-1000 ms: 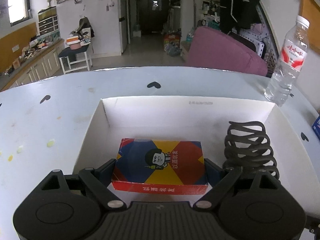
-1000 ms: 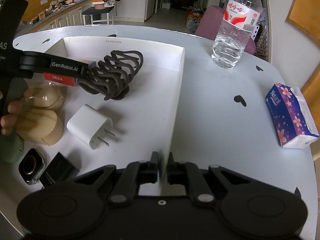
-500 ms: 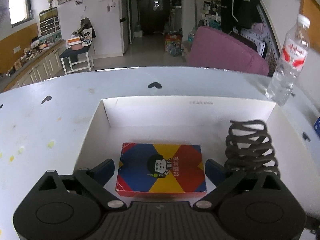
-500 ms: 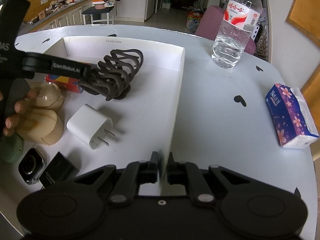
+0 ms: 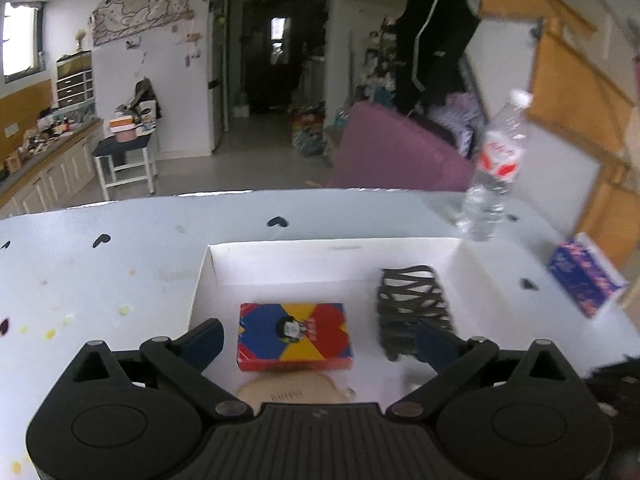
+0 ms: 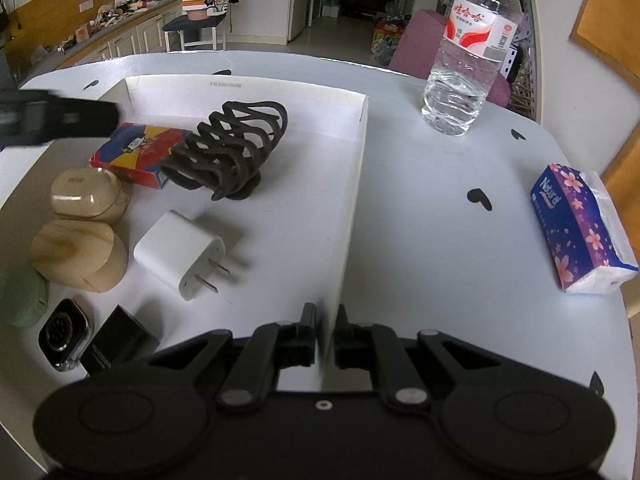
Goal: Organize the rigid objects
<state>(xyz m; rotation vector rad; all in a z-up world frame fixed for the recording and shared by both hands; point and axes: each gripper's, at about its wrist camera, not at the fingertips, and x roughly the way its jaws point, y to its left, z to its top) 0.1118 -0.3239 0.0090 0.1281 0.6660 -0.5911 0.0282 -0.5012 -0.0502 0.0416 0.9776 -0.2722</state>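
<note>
A white cardboard tray [image 6: 356, 184] lies on the table. In it are a colourful card box [image 5: 294, 336] [image 6: 138, 152], a dark claw hair clip [image 5: 412, 312] [image 6: 230, 148], a white charger plug [image 6: 180, 252], two beige cases [image 6: 86, 196], a smartwatch [image 6: 64, 336] and a small black box [image 6: 120, 344]. My left gripper [image 5: 316, 340] is open and empty, raised above the card box. My right gripper [image 6: 325, 336] is shut on the tray's right wall.
A water bottle [image 6: 468, 56] stands on the table beyond the tray's right side. A purple tissue pack [image 6: 576, 224] lies at the right table edge. A green object [image 6: 20, 300] sits at the tray's near left.
My left gripper has opened, let go of the card box and drawn back and up. The card box stays in the tray. The right gripper has not moved.
</note>
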